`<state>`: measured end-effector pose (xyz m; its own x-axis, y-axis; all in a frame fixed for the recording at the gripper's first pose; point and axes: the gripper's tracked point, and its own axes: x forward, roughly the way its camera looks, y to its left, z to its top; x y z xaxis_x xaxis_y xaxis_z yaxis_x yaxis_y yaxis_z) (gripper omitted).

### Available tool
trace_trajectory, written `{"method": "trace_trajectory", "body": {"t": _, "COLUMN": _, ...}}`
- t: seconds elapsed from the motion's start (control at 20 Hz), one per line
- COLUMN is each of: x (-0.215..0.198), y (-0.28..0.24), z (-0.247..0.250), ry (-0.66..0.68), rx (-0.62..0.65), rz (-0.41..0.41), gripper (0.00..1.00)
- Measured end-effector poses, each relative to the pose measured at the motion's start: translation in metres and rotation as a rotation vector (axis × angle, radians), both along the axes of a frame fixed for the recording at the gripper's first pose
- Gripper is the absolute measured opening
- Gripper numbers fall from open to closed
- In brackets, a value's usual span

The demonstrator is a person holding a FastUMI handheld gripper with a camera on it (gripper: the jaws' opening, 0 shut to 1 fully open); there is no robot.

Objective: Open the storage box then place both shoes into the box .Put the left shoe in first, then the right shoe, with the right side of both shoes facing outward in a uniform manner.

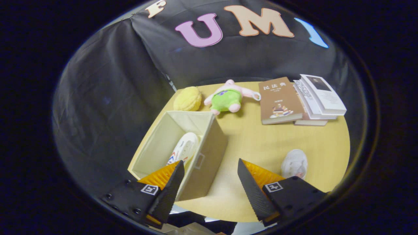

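A view from above a round wooden counter (261,143), looking forward along the tongs (210,178), whose two fingers are spread wide apart and hold nothing. Just ahead of the tongs' left finger stands an open beige fabric box (209,153), its top uncovered. Inside it lies one white shoe with coloured stripes (184,148), resting against the box's right-hand inner wall. A second white shoe (295,163) sits on the counter just beyond the tongs' right finger, well apart from the box. Farther beyond the tongs, at the far side of the counter, are a yellow plush ball (187,98), a pink and green plush toy (227,98), a brown book (280,101) and a stack of lighter books (318,99). Judging from this, the box is open and one shoe is already in; the remaining shoe has yet to be picked up and placed beside it, facing the same way.
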<state>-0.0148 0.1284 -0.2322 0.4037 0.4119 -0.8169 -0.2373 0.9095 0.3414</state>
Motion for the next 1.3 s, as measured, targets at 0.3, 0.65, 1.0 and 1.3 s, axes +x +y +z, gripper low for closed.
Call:
{"method": "trace_trajectory", "body": {"t": 0.3, "x": -0.001, "y": -0.080, "z": -0.024, "ry": 0.013, "rx": -0.110, "rz": -0.052, "gripper": 1.00}}
{"method": "trace_trajectory", "body": {"t": 0.65, "x": -0.014, "y": -0.159, "z": -0.068, "ry": 0.058, "rx": -0.267, "rz": -0.041, "gripper": 1.00}}
{"method": "trace_trajectory", "body": {"t": 1.0, "x": -0.032, "y": -0.205, "z": -0.113, "ry": 0.134, "rx": -0.386, "rz": 0.028, "gripper": 1.00}}
{"method": "trace_trajectory", "body": {"t": 1.3, "x": -0.045, "y": -0.219, "z": -0.153, "ry": 0.202, "rx": -0.448, "rz": 0.105, "gripper": 1.00}}
